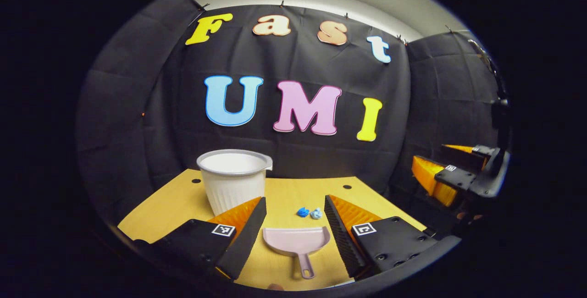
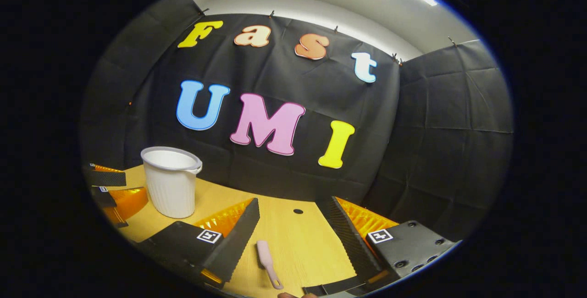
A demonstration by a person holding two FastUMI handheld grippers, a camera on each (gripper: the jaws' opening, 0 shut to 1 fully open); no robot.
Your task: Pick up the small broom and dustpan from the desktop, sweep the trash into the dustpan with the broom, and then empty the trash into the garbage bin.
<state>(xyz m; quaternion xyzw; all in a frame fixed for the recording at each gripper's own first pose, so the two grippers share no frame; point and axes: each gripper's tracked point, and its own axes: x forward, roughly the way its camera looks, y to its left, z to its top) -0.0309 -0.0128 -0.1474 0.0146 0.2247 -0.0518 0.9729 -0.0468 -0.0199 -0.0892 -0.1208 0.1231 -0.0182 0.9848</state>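
A pale pink dustpan (image 1: 296, 242) lies flat on the wooden desktop (image 1: 284, 195), handle toward me, between the spread fingers of my left gripper (image 1: 293, 217), which is open and above it. Two small blue scraps of trash (image 1: 309, 212) lie just beyond the pan, to its right. A white ribbed garbage bin (image 1: 233, 180) stands at the back left, also the bin (image 2: 170, 180) in the right gripper view. A small pink broom (image 2: 268, 256) lies on the desk between the fingers of my open right gripper (image 2: 293, 224). The right gripper (image 1: 451, 169) hovers off the desk's right edge.
The black cloth wall closes the desk at the back and both sides. Small round holes (image 1: 347, 187) mark the desktop near its far edge. The left gripper (image 2: 112, 190) shows at the left beside the bin in the right gripper view.
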